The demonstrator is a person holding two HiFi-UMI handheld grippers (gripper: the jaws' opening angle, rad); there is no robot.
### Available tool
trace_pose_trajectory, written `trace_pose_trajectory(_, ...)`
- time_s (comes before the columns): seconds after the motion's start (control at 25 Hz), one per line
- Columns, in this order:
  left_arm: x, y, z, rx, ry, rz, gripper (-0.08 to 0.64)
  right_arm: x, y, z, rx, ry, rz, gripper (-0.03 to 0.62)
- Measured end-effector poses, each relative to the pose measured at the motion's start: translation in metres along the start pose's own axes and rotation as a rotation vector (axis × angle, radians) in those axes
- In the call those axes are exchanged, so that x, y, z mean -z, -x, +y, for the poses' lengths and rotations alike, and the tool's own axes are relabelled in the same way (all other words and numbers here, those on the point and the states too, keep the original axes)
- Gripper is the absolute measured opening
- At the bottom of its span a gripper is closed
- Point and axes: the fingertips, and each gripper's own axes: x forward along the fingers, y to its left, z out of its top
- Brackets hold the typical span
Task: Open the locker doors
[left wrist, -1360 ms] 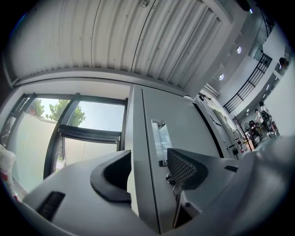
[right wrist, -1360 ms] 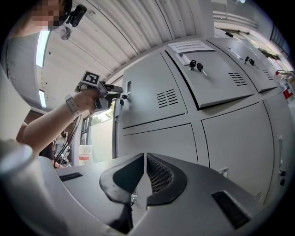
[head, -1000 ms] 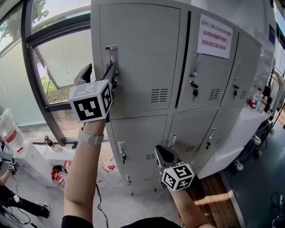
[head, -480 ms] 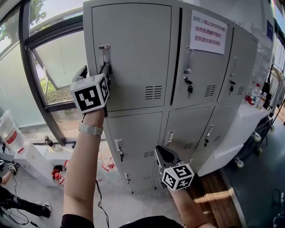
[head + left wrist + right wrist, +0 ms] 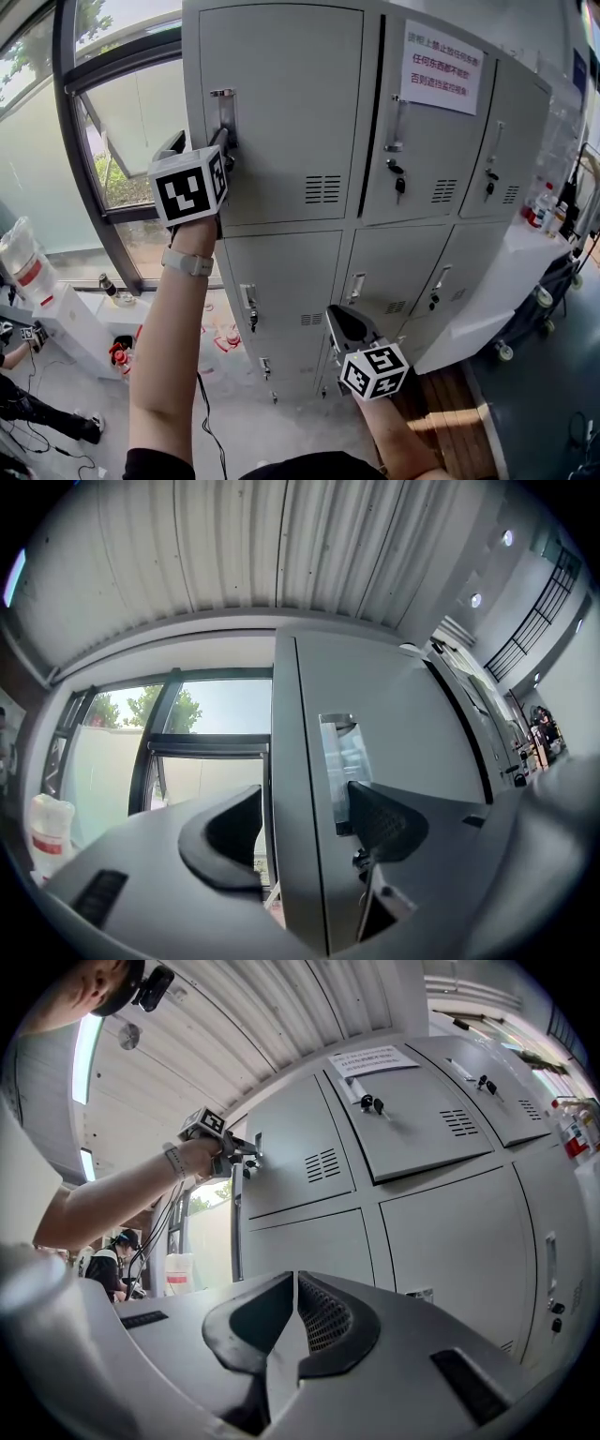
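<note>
A grey bank of lockers fills the head view, all doors shut. The top-left door (image 5: pixel 281 112) has a metal handle (image 5: pixel 223 108) near its left edge. My left gripper (image 5: pixel 199 145) is raised to that handle and is open. In the left gripper view (image 5: pixel 305 827) one jaw lies outside the locker's side wall and the other lies on the door face just below the handle (image 5: pixel 337 752). My right gripper (image 5: pixel 336 319) hangs low in front of the bottom lockers, shut with nothing in it, jaws touching (image 5: pixel 292 1283).
A white paper notice (image 5: pixel 441 70) hangs on the top middle door, and keys (image 5: pixel 398 183) sit in its lock. A window frame (image 5: pixel 94 169) stands left of the lockers. A white table (image 5: pixel 506 272) with bottles is at the right. A person (image 5: pixel 19 403) sits low at the left.
The head view has shifted slightly. My left gripper stays at the top-left handle and the door remains shut. The right gripper has not moved.
</note>
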Motion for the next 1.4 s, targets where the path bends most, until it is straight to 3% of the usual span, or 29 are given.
trace_pose_trajectory(0.4,-0.009,0.032,-0.007,-0.039,-0.015,-0.018,0.302,0.017,0.023,0.005,-0.061,0.002,0.038,0.029)
trace_pose_trajectory(0.8,-0.023,0.068,-0.044,0.056,-0.001,-0.016,0.147,0.02,0.04,0.019,-0.093,-0.009,0.029,0.029)
trace_pose_trajectory(1.08,-0.029,0.087,-0.053,0.071,-0.025,-0.018,0.149,0.019,0.057,0.039,-0.053,-0.023,0.017,0.029)
trace_pose_trajectory(1.4,-0.037,0.114,-0.068,0.155,-0.011,-0.026,0.133,0.011,0.087,0.061,0.017,-0.032,-0.014,0.029)
